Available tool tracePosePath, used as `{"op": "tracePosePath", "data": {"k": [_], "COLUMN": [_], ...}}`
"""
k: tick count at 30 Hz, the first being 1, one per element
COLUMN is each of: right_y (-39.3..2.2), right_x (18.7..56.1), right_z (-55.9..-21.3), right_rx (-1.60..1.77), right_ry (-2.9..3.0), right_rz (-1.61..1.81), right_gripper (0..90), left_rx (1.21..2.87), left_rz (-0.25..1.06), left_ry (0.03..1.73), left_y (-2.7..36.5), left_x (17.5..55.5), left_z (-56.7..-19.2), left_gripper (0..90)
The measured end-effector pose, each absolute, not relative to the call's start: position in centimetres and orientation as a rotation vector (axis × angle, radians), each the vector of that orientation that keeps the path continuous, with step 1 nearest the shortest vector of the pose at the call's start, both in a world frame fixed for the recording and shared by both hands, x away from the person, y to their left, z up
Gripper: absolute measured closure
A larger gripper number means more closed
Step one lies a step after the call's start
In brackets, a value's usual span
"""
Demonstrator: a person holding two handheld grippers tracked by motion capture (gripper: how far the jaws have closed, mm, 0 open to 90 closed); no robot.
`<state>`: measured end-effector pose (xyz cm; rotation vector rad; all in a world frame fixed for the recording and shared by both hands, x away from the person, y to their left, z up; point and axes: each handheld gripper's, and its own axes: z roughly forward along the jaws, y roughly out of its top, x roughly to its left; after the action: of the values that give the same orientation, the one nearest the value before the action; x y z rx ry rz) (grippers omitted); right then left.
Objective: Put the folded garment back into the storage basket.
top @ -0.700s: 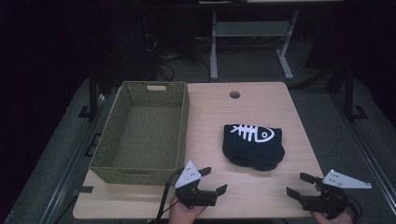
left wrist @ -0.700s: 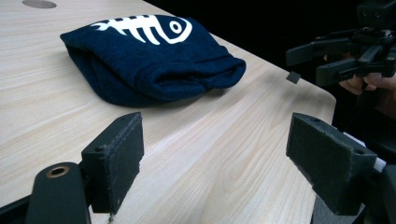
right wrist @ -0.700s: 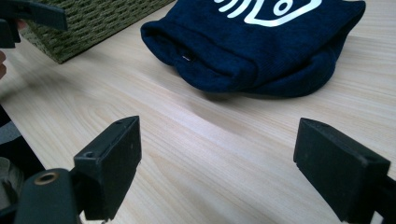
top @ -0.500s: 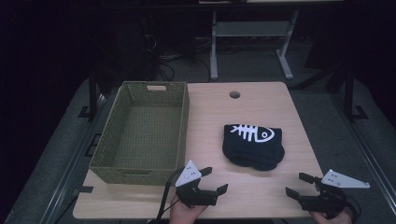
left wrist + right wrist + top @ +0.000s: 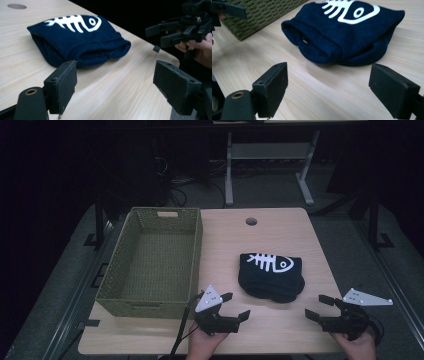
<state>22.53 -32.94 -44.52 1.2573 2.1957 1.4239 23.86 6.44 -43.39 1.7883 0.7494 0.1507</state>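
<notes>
A folded dark navy garment [image 5: 271, 276] with a white fish-skeleton print lies on the wooden table [image 5: 280, 230], right of centre. It also shows in the left gripper view [image 5: 80, 40] and the right gripper view [image 5: 347, 32]. My left gripper [image 5: 235, 306] hovers near the front edge, left of the garment, jaws open and empty [image 5: 117, 85]. My right gripper [image 5: 320, 306] is at the front right, also open and empty [image 5: 332, 87]. Both point toward the garment from a short distance.
A green woven basket [image 5: 125, 290] with nothing in it stands on the table's left half; its corner [image 5: 262, 15] appears in the right gripper view. A round cable hole [image 5: 251, 221] sits near the far edge. Beyond the table are a dark floor and desk legs [image 5: 229, 170].
</notes>
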Motion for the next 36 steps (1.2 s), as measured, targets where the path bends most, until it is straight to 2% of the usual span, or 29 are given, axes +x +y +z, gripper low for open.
{"op": "tracePosePath", "data": {"k": [8, 24, 36], "right_y": [-33.0, -32.3, -32.6], "right_x": [24.1, 27.3, 29.4], "right_z": [-43.9, -42.9, -42.5], "right_rx": [1.324, 1.348, 1.391], "right_ry": [2.180, 2.196, 2.197], "right_rz": [1.443, 1.396, 1.358], "right_gripper": [15.0, 15.7, 16.4], "left_rx": [1.761, 1.745, 1.742], "left_rz": [0.147, 0.234, 0.169], "left_ry": [0.758, 0.794, 0.837], "left_y": [5.5, 3.7, 2.8], "left_x": [25.6, 28.6, 30.8], "left_z": [-42.6, -42.2, -41.6], "left_gripper": [19.1, 19.9, 18.3]}}
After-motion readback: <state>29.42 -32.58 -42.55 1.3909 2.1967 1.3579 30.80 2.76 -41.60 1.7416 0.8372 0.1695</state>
